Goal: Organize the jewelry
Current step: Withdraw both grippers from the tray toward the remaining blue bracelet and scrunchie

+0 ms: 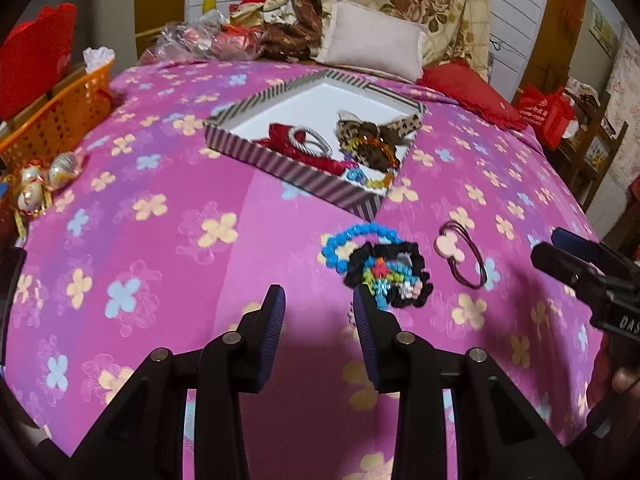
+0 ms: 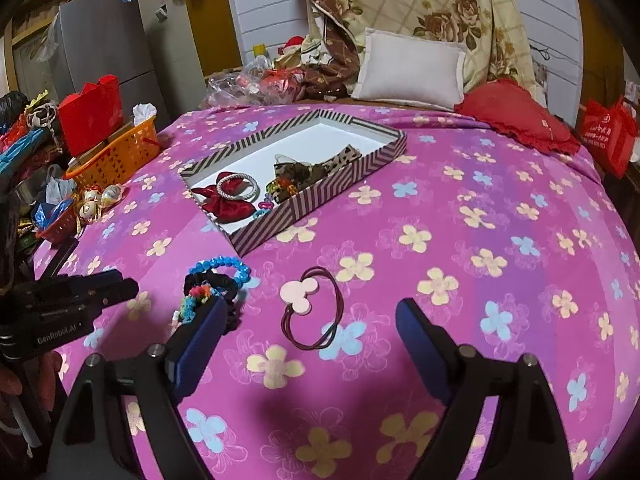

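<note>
The right gripper's [image 2: 312, 316] left finger [image 2: 200, 332] covers part of the black scrunchie [image 2: 208, 280]. The box's [image 2: 304, 200] near wall hides some bracelets inside. The red bag [image 2: 608, 136] far right is cut off.

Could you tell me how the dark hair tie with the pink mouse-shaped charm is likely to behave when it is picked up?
The hair tie is thin looped cord, so it will probably go floppy and dangle. Its flat pink charm looks rigid and would likely hang lowest if the cord is pinched. Lying flat on the bedspread, it seems unlikely to roll.
</note>
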